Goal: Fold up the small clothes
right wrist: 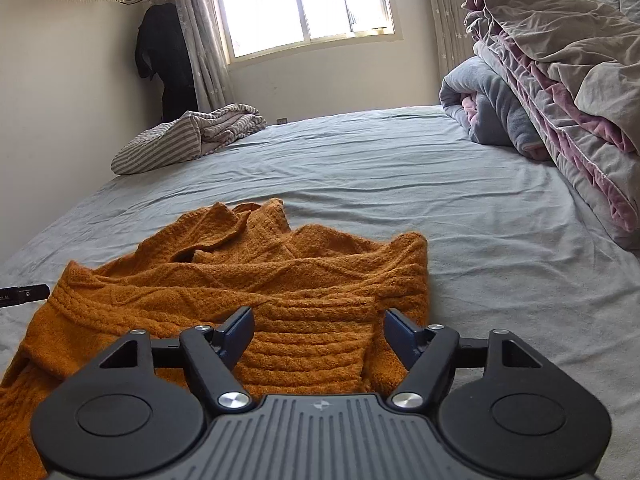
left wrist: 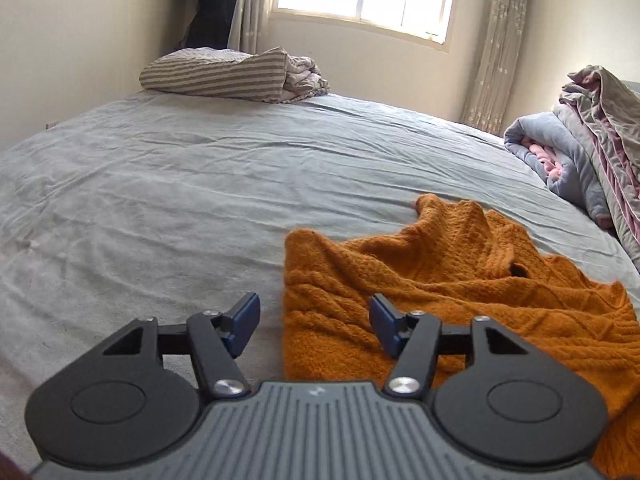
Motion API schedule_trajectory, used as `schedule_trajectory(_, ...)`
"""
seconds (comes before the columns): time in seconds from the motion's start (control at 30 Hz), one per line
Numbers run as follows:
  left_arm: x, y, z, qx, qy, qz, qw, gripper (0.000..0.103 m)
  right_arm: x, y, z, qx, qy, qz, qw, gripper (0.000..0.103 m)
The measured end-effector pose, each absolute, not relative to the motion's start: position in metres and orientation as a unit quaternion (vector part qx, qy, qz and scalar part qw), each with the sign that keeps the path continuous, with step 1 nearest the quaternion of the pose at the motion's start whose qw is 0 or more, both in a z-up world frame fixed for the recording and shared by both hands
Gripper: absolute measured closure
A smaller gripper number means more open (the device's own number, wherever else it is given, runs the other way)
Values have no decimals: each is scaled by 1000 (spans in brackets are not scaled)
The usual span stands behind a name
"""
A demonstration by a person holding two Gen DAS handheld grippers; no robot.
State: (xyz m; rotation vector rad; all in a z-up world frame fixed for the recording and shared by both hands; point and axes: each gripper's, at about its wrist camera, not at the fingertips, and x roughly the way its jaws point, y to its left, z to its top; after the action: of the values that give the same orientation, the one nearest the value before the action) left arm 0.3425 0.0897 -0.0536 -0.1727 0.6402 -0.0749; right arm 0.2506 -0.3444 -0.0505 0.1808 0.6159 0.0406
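Left wrist view: left gripper point(left wrist: 316, 326) fingers spread, nothing pinched, poised over the left edge of the orange knit sweater point(left wrist: 460, 280), which lies crumpled near the bed's point(left wrist: 160, 200) front edge. Right wrist view: right gripper point(right wrist: 319, 334) fingers spread, nothing pinched, above the sweater's ribbed hem point(right wrist: 312, 340); folded quilts point(right wrist: 560, 100) occupy the bed's right side

Daylight is pouring through a window point(right wrist: 304, 4) flanked by curtains point(right wrist: 200, 40). Cream walls point(left wrist: 80, 40) are enclosing a grey-sheeted bed point(left wrist: 200, 168); a striped pillow point(left wrist: 216, 74) is lying at its far corner.
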Motion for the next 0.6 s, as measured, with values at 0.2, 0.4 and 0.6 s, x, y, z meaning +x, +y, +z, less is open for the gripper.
schedule_trajectory(0.2,375,116,-82,-201,358,-27,911,79,260,-351,-72,124,325,8,937,81)
schedule_trajectory(0.4,356,117,-71,-230,261,-18,937,100,245,-348,-36,124,239,11,963,95)
schedule_trajectory(0.6,358,113,-89,-187,282,35,940,103,272,-338,-60,49,261,-51,963,91)
